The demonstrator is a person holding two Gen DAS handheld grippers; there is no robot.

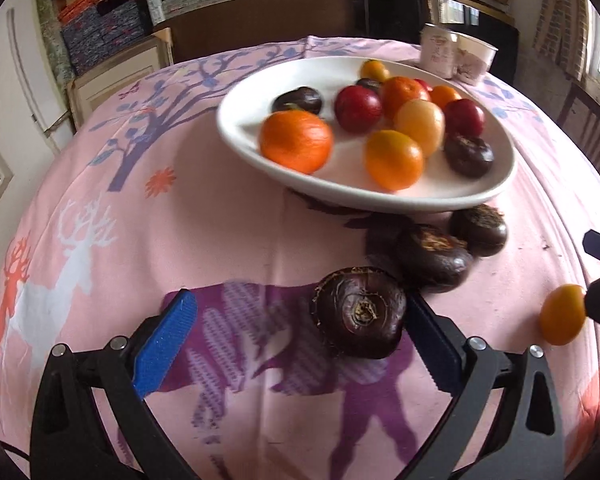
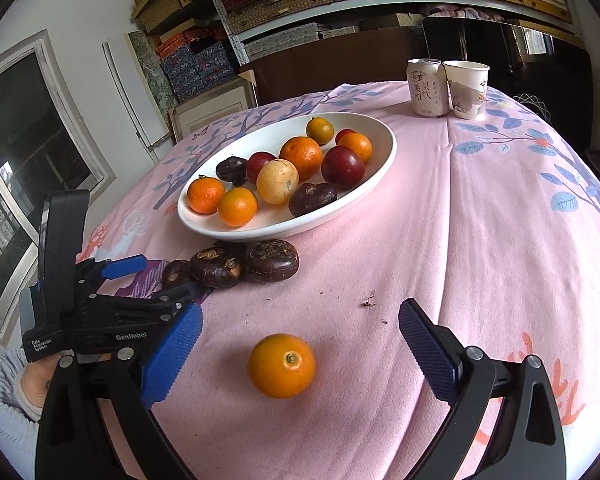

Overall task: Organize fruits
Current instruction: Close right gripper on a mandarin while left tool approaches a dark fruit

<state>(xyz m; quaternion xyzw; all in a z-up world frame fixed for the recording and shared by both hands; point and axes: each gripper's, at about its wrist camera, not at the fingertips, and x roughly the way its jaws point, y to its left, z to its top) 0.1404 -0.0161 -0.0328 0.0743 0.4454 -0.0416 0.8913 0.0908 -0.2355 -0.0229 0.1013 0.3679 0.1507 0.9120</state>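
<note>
1. Right gripper [image 2: 300, 344] spread wide, blue pads on either side of a small orange [image 2: 281, 365] that sits alone on the pink tablecloth [image 2: 480, 240], touching neither pad. Looks light and firm with a smooth, slightly waxy skin, so I'd judge it could roll or squirt out of a pinch; best taken across its widest middle, pads square to it, with the stem end left facing up.

2. Left gripper [image 1: 300, 320] is wide as well, and a dark chestnut [image 1: 358, 312] lies between its fingers, right up against the right-hand pad, well clear of the left one. Nothing is clamped yet. That chestnut is squat and flattened, glossy purple-brown, with a rough dry crown in the middle; probably hard and light, and the flat shape should sit steadily if gripped across its rim.

3. Just beyond, two more chestnuts [image 1: 440, 262] huddle together at the foot of the bowl, same dark shine, bits of fibre on top. From the right wrist view they sit side by side and touching.

4. Further on, the white bowl [image 2: 384, 160] holds the sorted pile: oranges, red plums, one pale yellow round fruit, a couple of chestnuts. Plums would likely bruise if anything is dropped on them, so a gentle set-down looks wise.

5. At the far edge, a drink can [image 2: 428, 86] and a paper cup [image 2: 466, 90] stand touching.
</note>
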